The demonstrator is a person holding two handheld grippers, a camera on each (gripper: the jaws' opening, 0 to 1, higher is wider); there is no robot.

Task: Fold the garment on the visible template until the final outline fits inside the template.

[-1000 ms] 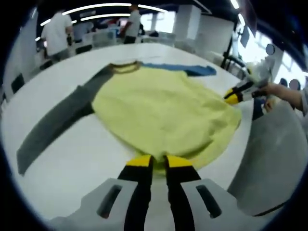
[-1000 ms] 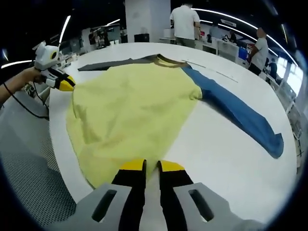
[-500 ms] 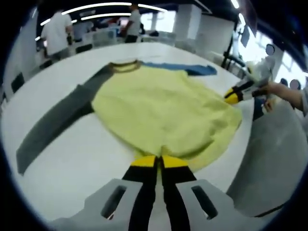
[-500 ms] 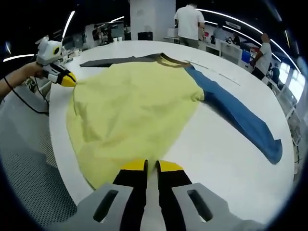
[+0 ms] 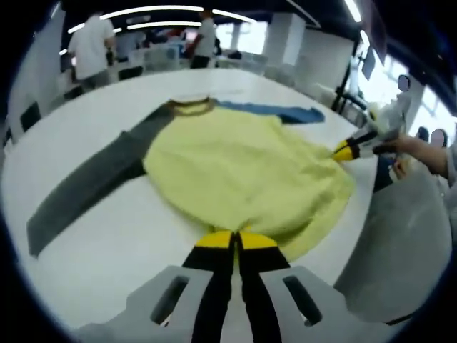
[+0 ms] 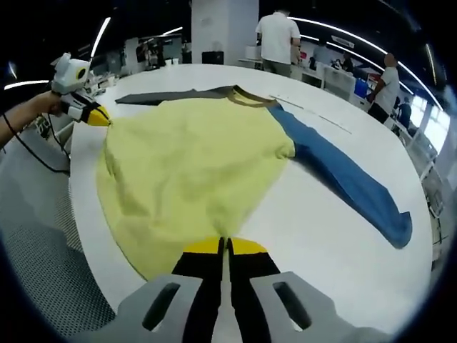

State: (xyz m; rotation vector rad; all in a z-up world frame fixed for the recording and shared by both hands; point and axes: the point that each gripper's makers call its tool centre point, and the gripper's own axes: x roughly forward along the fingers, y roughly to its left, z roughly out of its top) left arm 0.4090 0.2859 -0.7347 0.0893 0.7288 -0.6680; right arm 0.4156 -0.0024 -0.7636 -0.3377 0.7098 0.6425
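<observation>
Pinching the hem of the pale yellow long-sleeved shirt [image 5: 243,171], the left gripper [image 5: 235,239] has its yellow-tipped black jaws pressed together on the fabric at the near corner of the hem, close to the edge of the white round table [image 5: 107,236]. In the right gripper view, the right gripper [image 6: 223,246] does the same at the other hem corner, its jaws closed on the yellow cloth with no gap between the tips.

The shirt lies flat and spread on the table, collar away from the person. Its dark grey sleeve [image 5: 86,186] stretches out to one side and its blue sleeve [image 6: 343,179] to the other, both resting fully on the tabletop. A brownish collar band [image 5: 191,107] marks the neck. No label or writing can be read on the garment or the grippers.

The hem runs along the table's near edge, and part of the yellow cloth sits right at that rim. Beyond the collar and past both sleeve ends the white surface lies bare. A thin line [image 6: 314,113] runs across the table near the blue sleeve. Beside the table lies grey patterned flooring [image 6: 36,236]. People stand at the far side of the room.
</observation>
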